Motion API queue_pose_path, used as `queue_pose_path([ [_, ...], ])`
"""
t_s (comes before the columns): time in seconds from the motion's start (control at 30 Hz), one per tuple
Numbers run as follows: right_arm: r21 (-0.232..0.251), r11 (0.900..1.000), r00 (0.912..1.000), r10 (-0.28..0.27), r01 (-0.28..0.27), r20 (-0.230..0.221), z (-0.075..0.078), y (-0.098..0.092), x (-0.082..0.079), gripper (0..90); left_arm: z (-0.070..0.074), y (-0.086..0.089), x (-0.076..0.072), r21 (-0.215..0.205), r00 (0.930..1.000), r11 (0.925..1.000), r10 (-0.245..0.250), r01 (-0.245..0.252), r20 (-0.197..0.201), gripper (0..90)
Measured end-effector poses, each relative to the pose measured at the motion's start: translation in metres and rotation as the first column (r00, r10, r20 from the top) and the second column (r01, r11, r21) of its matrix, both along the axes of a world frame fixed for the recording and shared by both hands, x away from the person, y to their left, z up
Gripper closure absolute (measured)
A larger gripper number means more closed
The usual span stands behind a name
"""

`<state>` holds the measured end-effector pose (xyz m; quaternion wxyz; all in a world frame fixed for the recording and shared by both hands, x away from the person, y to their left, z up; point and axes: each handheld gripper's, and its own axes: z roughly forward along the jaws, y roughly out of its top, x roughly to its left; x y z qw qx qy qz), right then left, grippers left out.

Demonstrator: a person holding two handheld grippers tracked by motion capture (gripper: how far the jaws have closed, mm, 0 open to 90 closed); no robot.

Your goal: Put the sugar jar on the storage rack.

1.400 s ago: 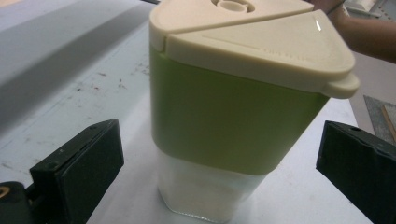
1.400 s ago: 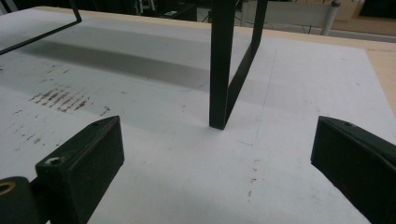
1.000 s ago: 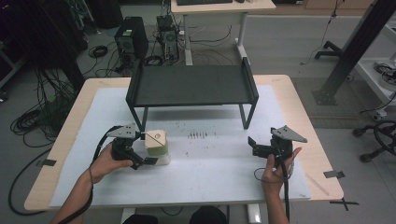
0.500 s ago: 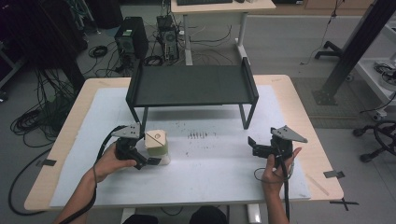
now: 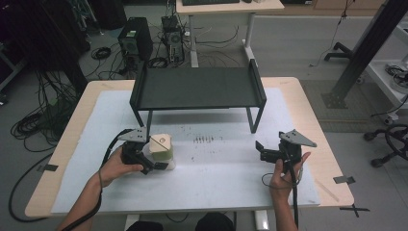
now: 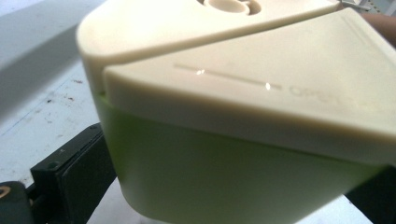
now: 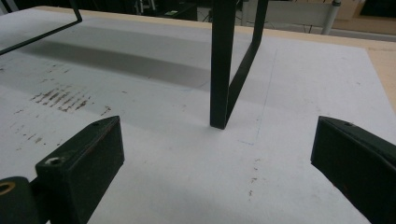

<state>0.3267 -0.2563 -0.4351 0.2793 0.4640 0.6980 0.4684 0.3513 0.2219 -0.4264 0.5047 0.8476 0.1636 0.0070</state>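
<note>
Left hand-held gripper [image 5: 153, 161] now clamps cream-lidded green container [image 5: 161, 147].

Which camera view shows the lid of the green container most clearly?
The left gripper view: the cream lid is close, with its seam and embossed lettering visible above the green container. The high view shows the lid small, between the left tongs.

The left gripper [image 5: 156, 161], held low near the bench's left front edge, has its jaws clamped on something. The right gripper [image 5: 260, 149], near the right edge, has its jaws spread wide, pointing left.
</note>
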Motion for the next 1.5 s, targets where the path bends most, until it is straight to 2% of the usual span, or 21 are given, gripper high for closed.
queue_pose_path([
  [1.5, -0.011, 1.0, 1.0, 0.005, -0.005, -0.002, 0.0002, 0.0016, 0.0002, 2.5, 0.0011, -0.0046, 0.0021, 0.008, 0.9999, 0.9999, -0.01, 0.01, 0.004, 1.2],
])
